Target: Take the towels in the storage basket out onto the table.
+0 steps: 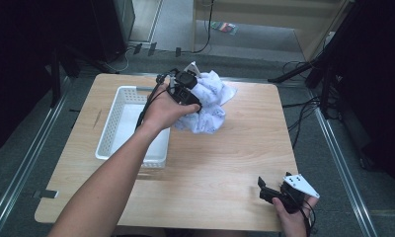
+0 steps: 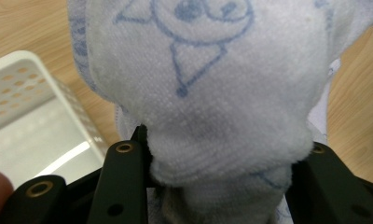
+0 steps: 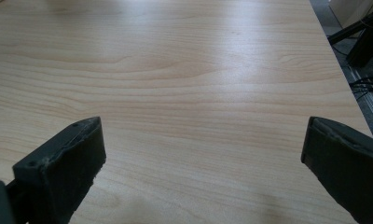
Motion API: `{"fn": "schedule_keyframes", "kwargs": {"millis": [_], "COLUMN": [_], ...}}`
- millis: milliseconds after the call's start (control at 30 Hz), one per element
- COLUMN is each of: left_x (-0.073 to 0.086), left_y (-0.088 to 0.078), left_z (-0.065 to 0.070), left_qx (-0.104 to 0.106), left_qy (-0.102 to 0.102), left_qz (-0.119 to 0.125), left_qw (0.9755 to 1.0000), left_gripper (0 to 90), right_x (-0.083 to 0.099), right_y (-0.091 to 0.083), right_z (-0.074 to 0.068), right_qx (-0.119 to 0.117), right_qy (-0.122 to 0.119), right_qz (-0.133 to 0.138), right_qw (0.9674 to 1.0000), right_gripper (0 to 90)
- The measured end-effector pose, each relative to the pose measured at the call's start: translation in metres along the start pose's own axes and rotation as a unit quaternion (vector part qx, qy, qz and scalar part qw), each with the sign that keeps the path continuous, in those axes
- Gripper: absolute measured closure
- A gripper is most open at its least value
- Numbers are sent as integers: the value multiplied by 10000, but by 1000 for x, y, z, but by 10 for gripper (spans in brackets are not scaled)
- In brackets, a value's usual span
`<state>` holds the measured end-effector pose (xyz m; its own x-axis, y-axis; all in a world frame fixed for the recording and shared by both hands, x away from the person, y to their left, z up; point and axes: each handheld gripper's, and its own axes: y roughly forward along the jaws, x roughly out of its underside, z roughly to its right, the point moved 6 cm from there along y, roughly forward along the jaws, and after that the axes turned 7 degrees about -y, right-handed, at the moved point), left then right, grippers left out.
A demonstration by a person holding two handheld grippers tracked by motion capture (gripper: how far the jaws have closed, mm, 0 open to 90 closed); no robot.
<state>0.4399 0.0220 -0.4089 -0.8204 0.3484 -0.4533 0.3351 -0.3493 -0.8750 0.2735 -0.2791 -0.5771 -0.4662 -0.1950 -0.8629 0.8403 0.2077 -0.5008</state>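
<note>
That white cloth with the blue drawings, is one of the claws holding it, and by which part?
Yes. The left claw is shut on the cloth, pinching a bunched fold of it between its jaws. The right claw stands open over the table, holding nothing.

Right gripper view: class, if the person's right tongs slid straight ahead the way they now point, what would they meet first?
Probably nothing on the table: the open right tongs face bare light wooden tabletop up to its far edge. Depth is hard to judge.
</note>
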Motion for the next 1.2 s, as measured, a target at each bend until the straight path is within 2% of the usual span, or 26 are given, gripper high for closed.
{"fn": "schedule_keyframes", "kwargs": {"millis": [100, 233, 533, 667, 733, 767, 833, 933, 1000, 1100, 1200], "left_x": [1, 4, 21, 32, 37, 40, 47, 51, 51, 51, 49], "left_y": [9, 24, 67, 88, 96, 101, 110, 116, 114, 110, 104], "left_z": [5, 9, 19, 17, 15, 15, 15, 16, 17, 16, 16], "left_qx": [25, 69, 138, -25, -5, 20, 30, 18, -47, -119, -112], "left_qy": [41, -1, -56, 47, 75, 169, 287, 286, 279, 318, 178], "left_qz": [-62, -71, -319, -432, -441, -492, -635, -666, -584, -671, -648], "left_qw": [10000, 10000, 9994, 9991, 9990, 9986, 9976, 9974, 9979, 9972, 9977], "left_gripper": [557, 549, 532, 512, 491, 479, 440, 346, 289, 194, 98], "right_x": [0, 0, 0, 0, 0, 0, 0, 0, 0, 0, 0], "right_y": [0, 0, 0, 0, 0, 0, 0, 0, 0, 0, 0], "right_z": [0, 0, 0, 0, 0, 0, 0, 1, 2, 2, 2], "right_qx": [9, -1, -9, -11, -5, -14, -16, -31, -18, -20, -9], "right_qy": [21, 15, 5, -6, 31, 39, 48, 69, 103, 134, 108], "right_qz": [7, 24, 25, 6, 13, 22, 22, 24, 20, 26, 31], "right_qw": [10000, 10000, 10000, 10000, 10000, 10000, 10000, 10000, 9999, 9999, 9999], "right_gripper": [0, 0, 0, 3, 6, 6, 7, 10, 14, 16, 17]}}
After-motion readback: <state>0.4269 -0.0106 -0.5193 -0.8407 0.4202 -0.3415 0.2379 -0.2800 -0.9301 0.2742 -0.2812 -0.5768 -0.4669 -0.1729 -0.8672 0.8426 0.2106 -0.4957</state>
